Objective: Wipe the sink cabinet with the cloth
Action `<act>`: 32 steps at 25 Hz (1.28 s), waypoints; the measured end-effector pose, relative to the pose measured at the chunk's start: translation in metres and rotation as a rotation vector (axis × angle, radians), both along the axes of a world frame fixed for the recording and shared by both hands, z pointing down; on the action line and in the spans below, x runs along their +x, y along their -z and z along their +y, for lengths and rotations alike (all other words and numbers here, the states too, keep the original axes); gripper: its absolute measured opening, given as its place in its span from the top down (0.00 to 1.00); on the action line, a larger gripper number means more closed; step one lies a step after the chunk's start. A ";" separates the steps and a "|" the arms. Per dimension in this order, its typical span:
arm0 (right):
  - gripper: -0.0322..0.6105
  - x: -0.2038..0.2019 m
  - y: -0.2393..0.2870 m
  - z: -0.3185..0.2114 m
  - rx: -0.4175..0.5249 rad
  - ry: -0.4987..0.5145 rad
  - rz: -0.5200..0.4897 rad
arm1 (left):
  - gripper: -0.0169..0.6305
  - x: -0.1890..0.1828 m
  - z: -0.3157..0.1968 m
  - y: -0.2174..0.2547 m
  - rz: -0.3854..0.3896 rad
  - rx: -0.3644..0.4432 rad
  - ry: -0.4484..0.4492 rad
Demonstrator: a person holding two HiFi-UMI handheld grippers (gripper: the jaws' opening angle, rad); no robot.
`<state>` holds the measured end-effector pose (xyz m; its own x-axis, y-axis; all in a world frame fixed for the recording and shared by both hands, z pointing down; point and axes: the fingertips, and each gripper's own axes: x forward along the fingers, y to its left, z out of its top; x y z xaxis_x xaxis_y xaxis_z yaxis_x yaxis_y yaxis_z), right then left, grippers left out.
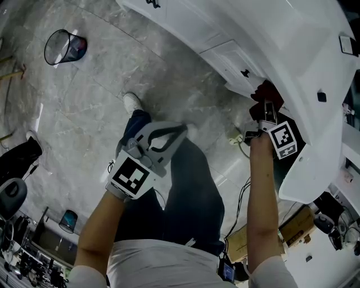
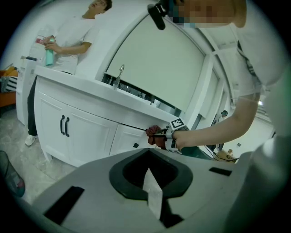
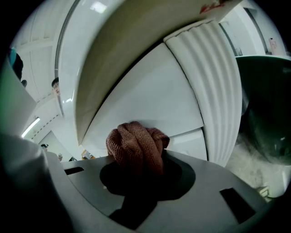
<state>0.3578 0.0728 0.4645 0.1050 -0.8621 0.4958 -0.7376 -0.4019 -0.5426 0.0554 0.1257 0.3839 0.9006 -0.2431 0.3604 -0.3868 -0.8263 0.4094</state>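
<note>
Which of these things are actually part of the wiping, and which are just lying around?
In use: cloth, right gripper clamping it, sink cabinet.
Not in use: waste bin, left gripper held idle, bottle in a bystander's hand.

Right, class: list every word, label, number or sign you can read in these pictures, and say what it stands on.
None can be read.
Red print, top edge of the right gripper view, on a pale surface: blurred and cut off.
Bottle held by a bystander: label too small.
Marker squares on the left hand-held gripper and right hand-held gripper: patterns only, no letters.
</note>
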 end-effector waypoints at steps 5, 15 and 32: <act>0.80 -0.011 0.001 -0.001 -0.011 0.010 0.004 | 0.96 -0.006 -0.002 -0.003 0.007 -0.006 0.024; 0.80 -0.103 -0.008 -0.044 -0.022 0.137 -0.072 | 0.96 -0.042 -0.017 -0.008 0.021 -0.014 0.104; 0.80 -0.119 -0.047 -0.120 -0.077 0.120 -0.073 | 0.96 -0.095 -0.065 -0.041 0.014 -0.065 0.230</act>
